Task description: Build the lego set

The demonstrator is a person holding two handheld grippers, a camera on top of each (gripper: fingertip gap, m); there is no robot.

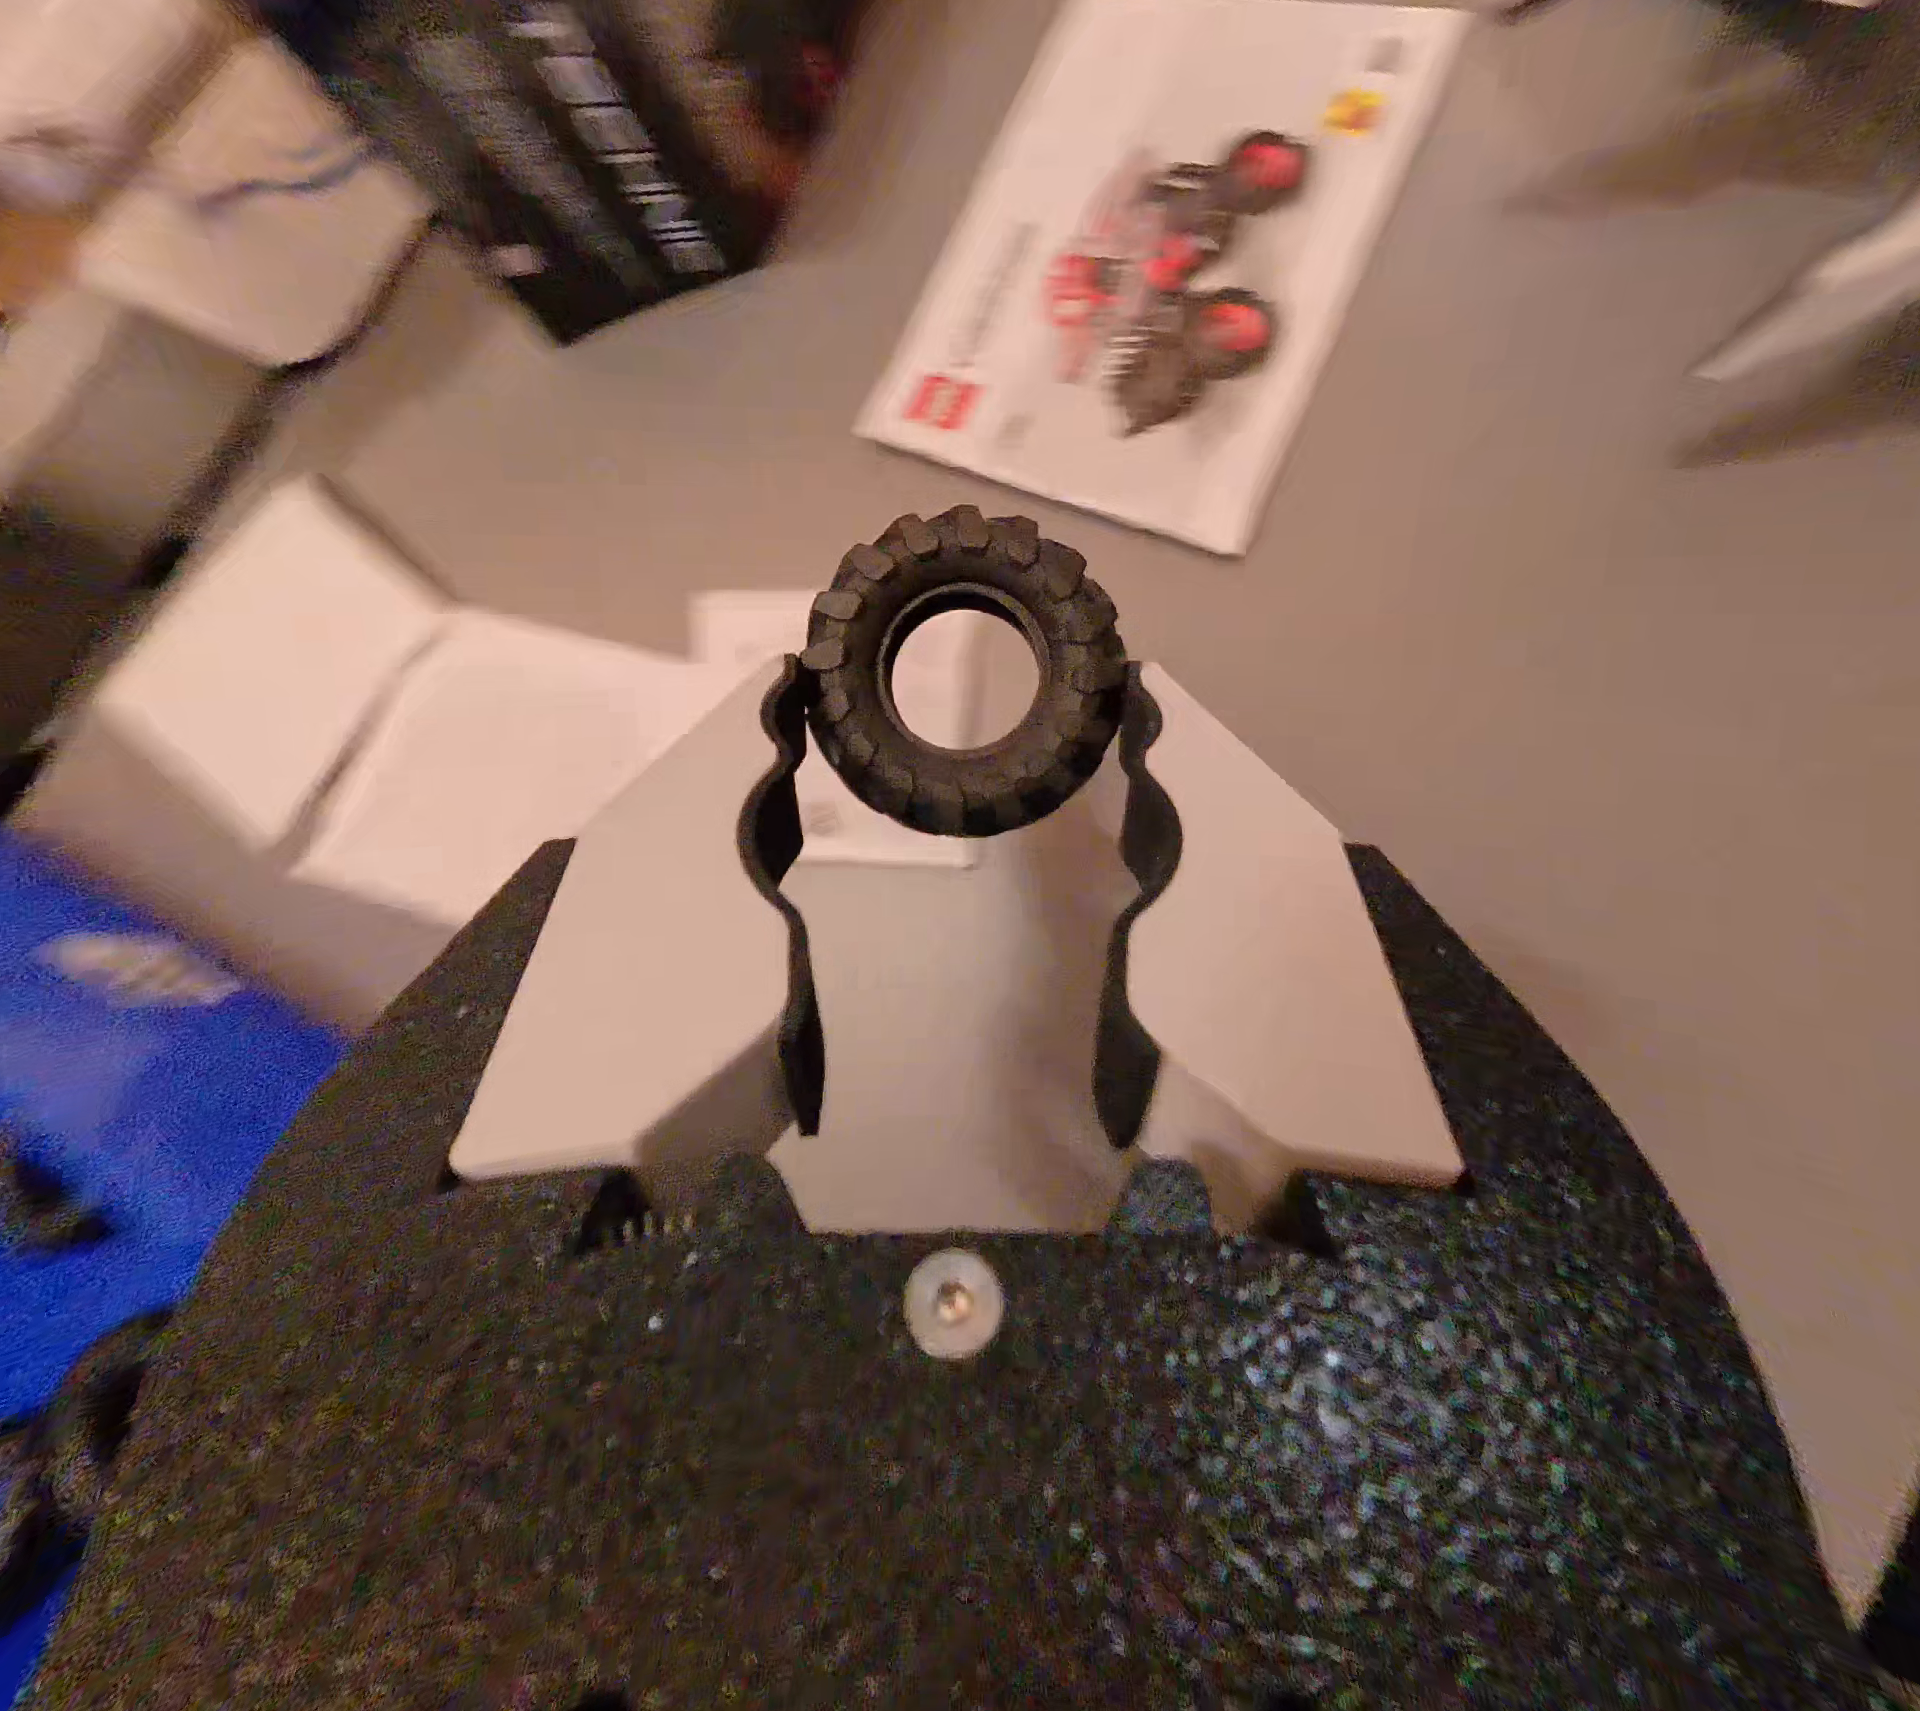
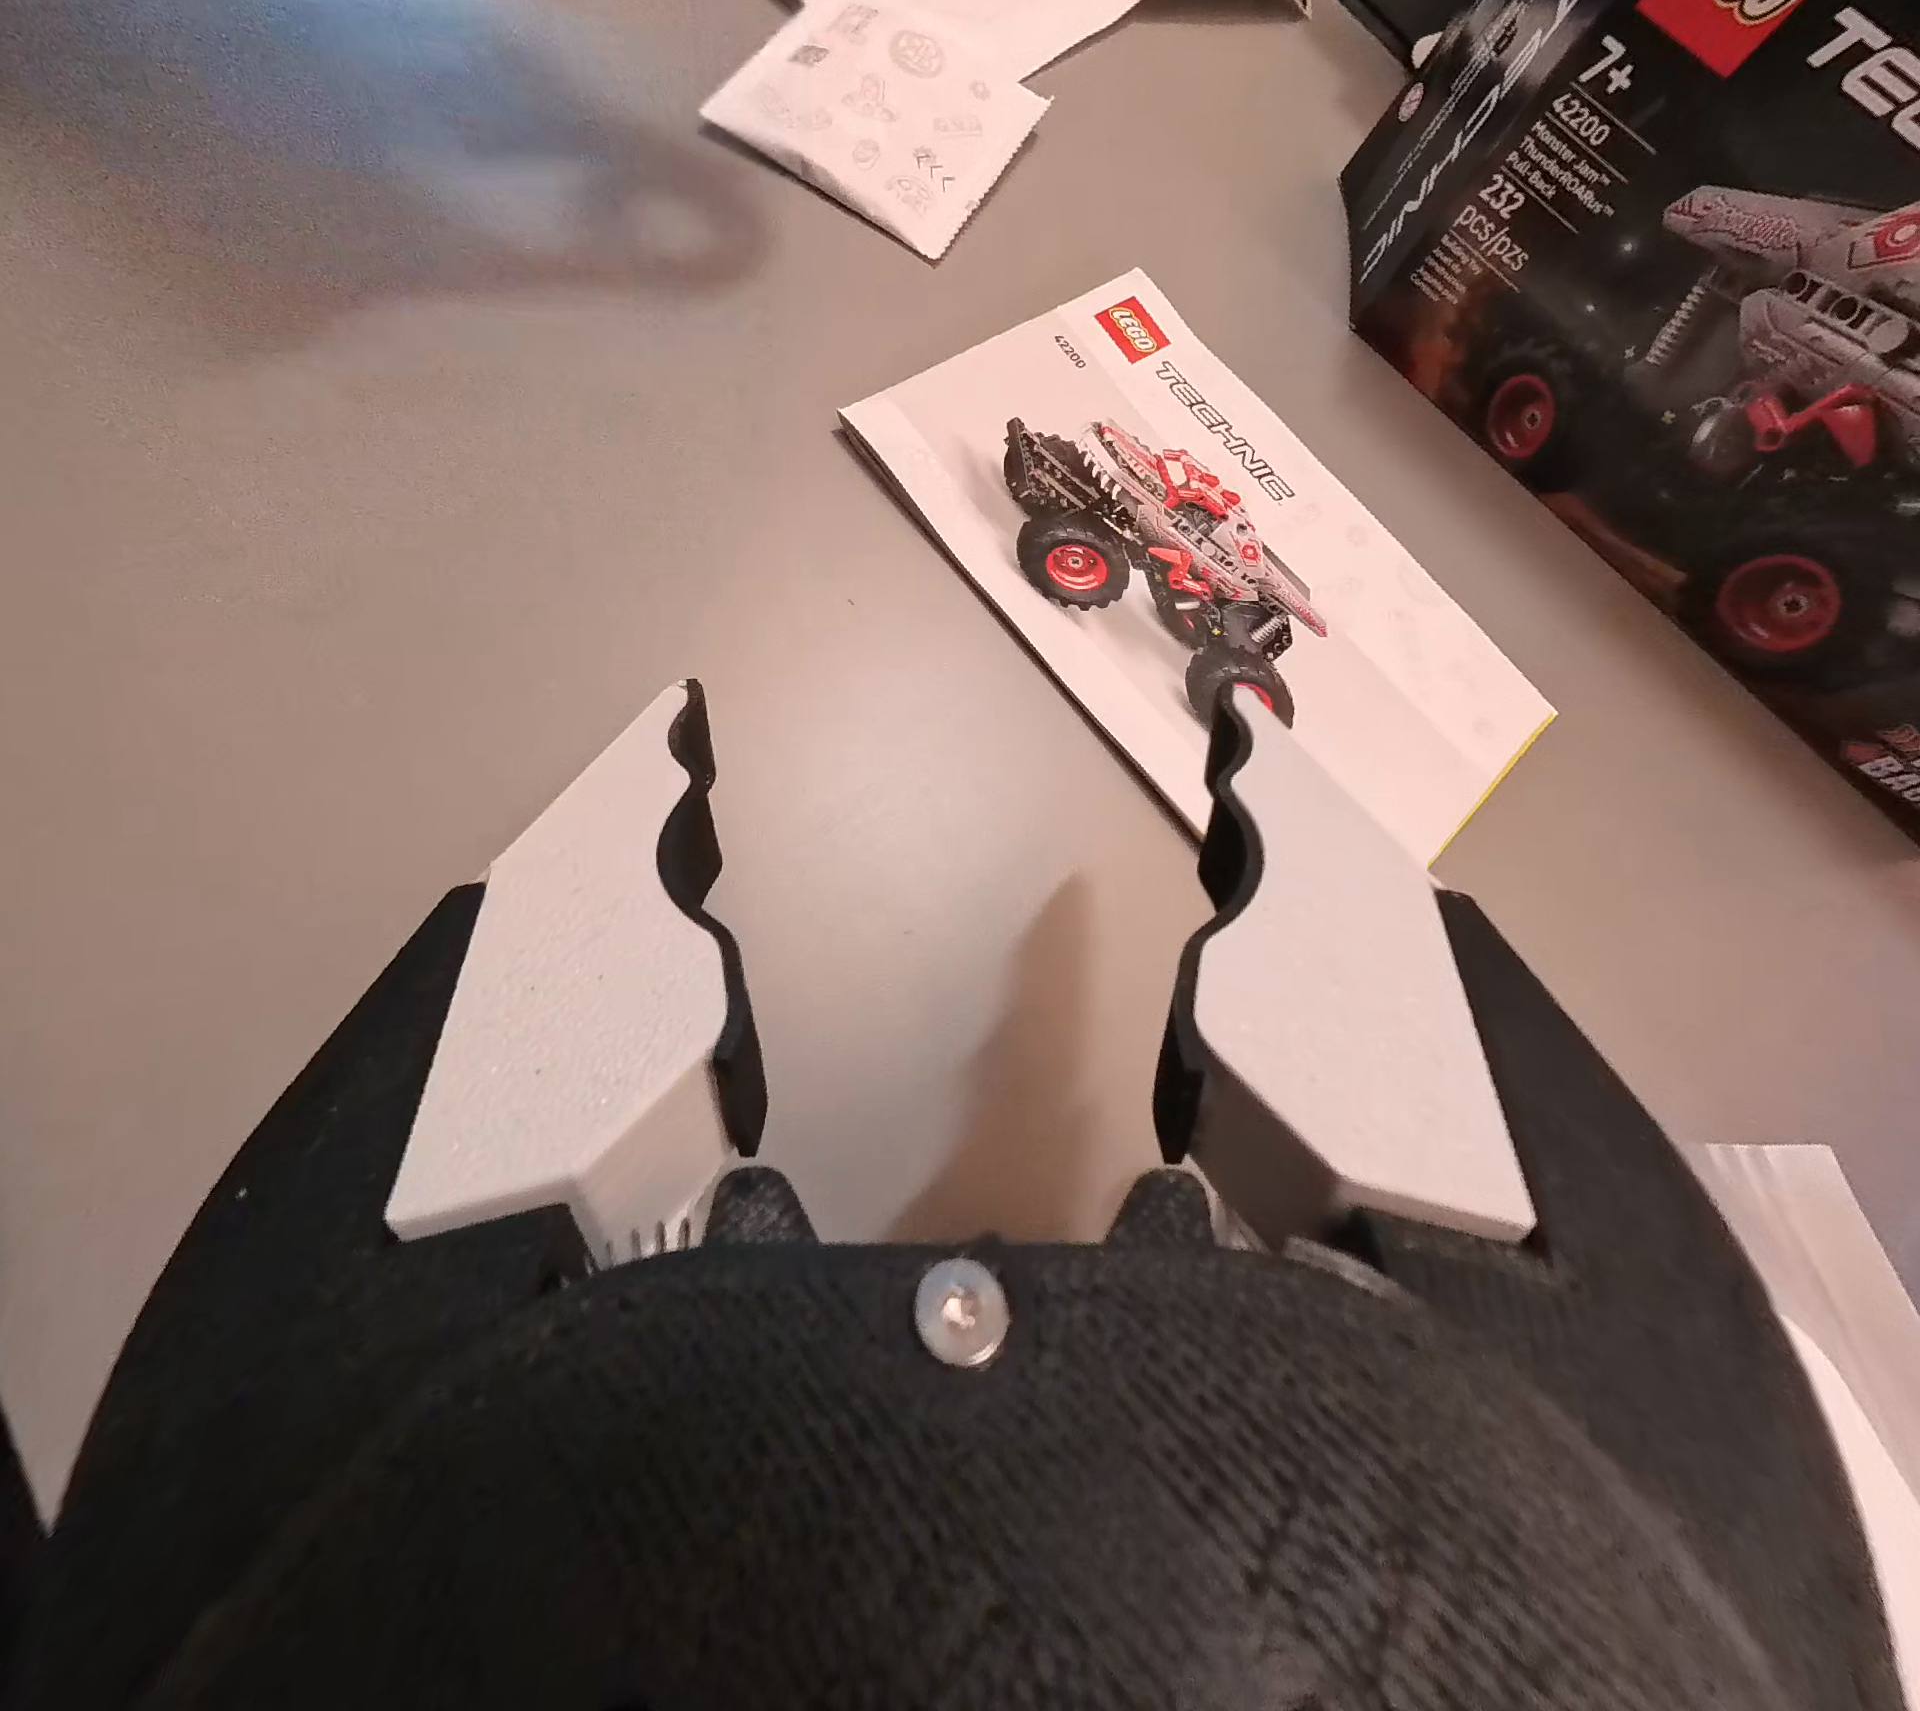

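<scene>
My left gripper (image 1: 961,685) is shut on a black knobbly rubber tyre (image 1: 1049,762), held by its tread between the fingertips above the grey table, its open hub facing the camera. My right gripper (image 2: 961,700) is open and empty, low over the table, with its right fingertip over the corner of the instruction booklet (image 2: 1195,560). The booklet also shows in the left wrist view (image 1: 1153,248), lying flat beyond the tyre. A blurred grey-blue shape (image 2: 312,103), seemingly the other gripper, crosses the upper left of the right wrist view.
The black set box (image 2: 1683,227) stands at the right, and shows blurred in the left wrist view (image 1: 540,51). White paper parts bags (image 2: 935,20) lie at the back. A blue object (image 1: 125,1069) is at the left. More white paper (image 2: 1829,1298) lies at the right edge.
</scene>
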